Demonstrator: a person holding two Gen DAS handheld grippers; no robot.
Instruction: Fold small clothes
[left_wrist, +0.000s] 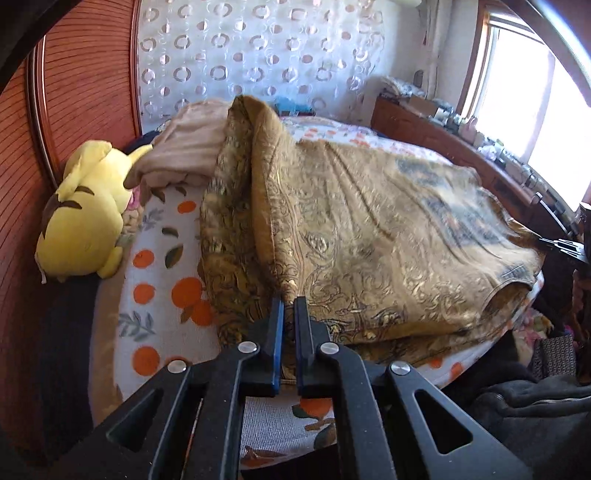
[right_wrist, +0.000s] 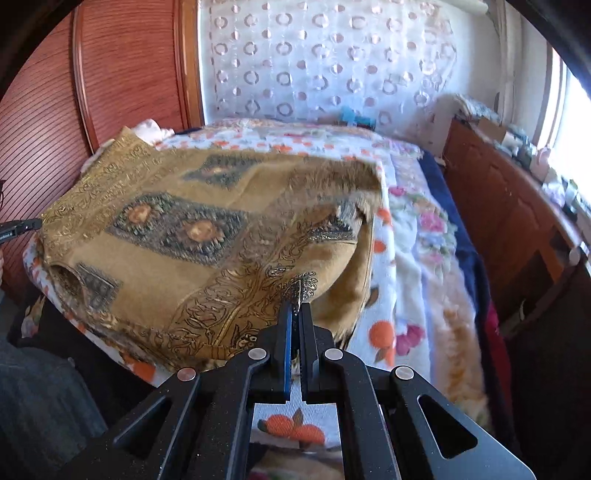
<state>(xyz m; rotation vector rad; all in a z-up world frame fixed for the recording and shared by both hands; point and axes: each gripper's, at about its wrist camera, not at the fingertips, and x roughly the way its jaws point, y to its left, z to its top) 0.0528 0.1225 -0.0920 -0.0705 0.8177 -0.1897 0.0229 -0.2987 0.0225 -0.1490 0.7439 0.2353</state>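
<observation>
Gold patterned cloth pinched by both grippers over the bed

The bed (right_wrist: 406, 236) bears the gold cloth (right_wrist: 192, 236), draped so a fold can form; the right gripper (right_wrist: 295, 308) and left gripper (left_wrist: 289, 301) each clamp its near edge, keeping it spread.

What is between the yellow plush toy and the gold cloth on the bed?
In the left wrist view, between the yellow plush toy and the gold cloth lies bare bedsheet printed with oranges, with a crumpled beige cloth farther back.
</observation>
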